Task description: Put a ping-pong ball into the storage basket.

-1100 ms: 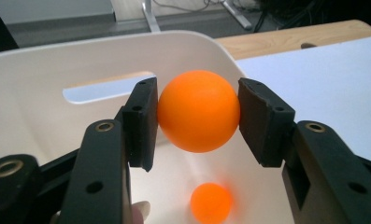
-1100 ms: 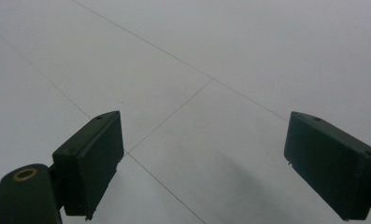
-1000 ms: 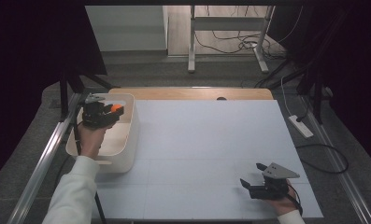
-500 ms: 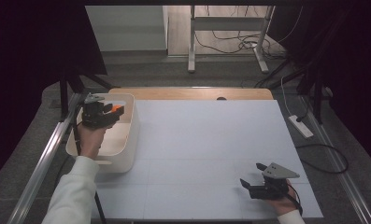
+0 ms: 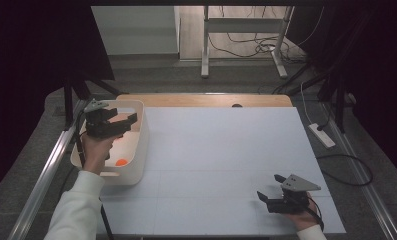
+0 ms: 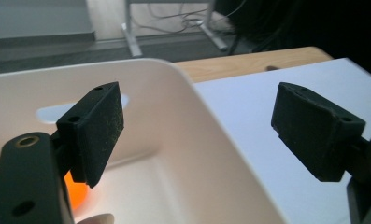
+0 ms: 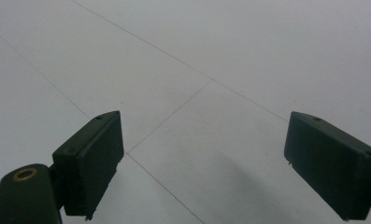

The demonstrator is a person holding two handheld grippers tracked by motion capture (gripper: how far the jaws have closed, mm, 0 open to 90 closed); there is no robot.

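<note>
Hanging over the white bin (image 5: 136, 150) at the left edge of the bench (image 5: 221, 165), the left claw (image 5: 128, 120) has its two black jaws spread wide apart. They have just been opening, and nothing is between them. An orange ball (image 5: 121, 162) lies on the floor of the bin, below the claw and not touching it. In the left gripper view the orange ball (image 6: 75, 196) peeks out low down behind the left jaw, glowing against the white inside of the bin (image 6: 174, 154). A little bit of a fingertip shows at the bottom edge there too. The person's left hand (image 5: 97, 150) holds the claw from below, and a white sleeve (image 5: 76, 205) comes in from the bottom.

Far away, near the front right corner of the bench, the right claw (image 5: 268, 192) rests low by the white top, held in the person's right hand (image 5: 303, 217). Its jaws are spread wide too, with nothing between them. In the right gripper view the right claw (image 7: 204, 163) looks down at the plain white bench (image 7: 197, 70), which has thin grey lines crossing it.

Behind the white sheet, a strip of wood (image 5: 201, 100) shows at the far edge of the bench.
</note>
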